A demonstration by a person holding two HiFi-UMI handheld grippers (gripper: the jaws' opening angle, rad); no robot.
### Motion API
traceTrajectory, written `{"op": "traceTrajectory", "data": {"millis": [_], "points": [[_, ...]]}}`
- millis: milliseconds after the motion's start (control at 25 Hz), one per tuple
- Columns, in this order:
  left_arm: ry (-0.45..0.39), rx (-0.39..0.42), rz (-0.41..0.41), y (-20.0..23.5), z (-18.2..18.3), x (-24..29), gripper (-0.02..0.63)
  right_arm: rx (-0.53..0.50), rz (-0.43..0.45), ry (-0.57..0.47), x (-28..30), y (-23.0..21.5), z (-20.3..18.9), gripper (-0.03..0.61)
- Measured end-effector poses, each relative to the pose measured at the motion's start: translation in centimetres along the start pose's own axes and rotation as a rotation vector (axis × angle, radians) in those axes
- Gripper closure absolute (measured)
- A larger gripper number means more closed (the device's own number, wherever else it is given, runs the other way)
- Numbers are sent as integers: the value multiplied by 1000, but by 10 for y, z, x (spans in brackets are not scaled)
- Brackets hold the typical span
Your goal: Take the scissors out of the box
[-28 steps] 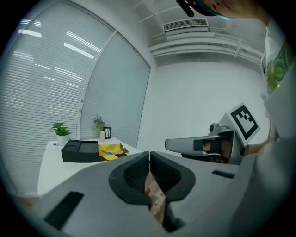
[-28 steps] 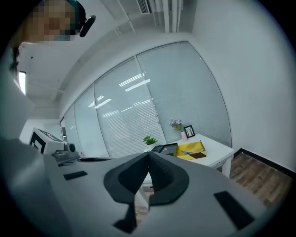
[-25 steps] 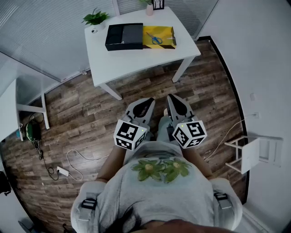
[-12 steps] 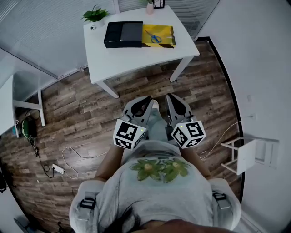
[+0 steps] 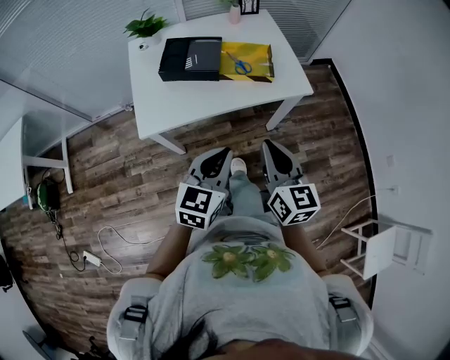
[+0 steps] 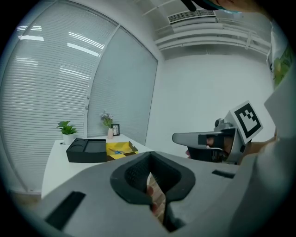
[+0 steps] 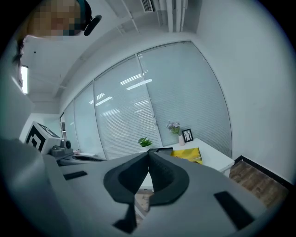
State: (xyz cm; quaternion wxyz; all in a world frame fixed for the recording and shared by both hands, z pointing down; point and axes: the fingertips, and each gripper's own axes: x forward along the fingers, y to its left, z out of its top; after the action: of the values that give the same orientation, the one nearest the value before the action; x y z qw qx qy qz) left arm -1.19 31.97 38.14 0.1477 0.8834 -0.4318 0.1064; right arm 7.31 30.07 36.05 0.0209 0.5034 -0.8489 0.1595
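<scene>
Blue-handled scissors (image 5: 240, 65) lie in the yellow-lined open half of a box (image 5: 250, 62) on a white table (image 5: 211, 91) far ahead; the box's black half (image 5: 190, 59) lies to its left. The same yellow box (image 6: 119, 149) shows small in the left gripper view, and as a yellow patch (image 7: 187, 154) in the right gripper view. I hold both grippers close to my body over the wooden floor, well short of the table. My left gripper (image 5: 218, 156) and right gripper (image 5: 271, 151) are both shut with nothing in them.
A potted plant (image 5: 145, 27), a small vase (image 5: 234, 12) and a picture frame (image 5: 248, 6) stand at the table's far edge. Cables and a power strip (image 5: 93, 259) lie on the floor at left. A white stand (image 5: 383, 249) is at right. Another table (image 5: 21, 162) is at far left.
The view has shifted slightly toward the table and my foot now shows between the grippers. Both grippers stay shut and held close to my body.
</scene>
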Motion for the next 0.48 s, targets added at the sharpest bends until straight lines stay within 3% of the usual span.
{"op": "traceTrajectory", "data": {"millis": [480], "points": [[-21,-9,-21,43,52,92,607,10,15,17,88,-76,34,572]]}}
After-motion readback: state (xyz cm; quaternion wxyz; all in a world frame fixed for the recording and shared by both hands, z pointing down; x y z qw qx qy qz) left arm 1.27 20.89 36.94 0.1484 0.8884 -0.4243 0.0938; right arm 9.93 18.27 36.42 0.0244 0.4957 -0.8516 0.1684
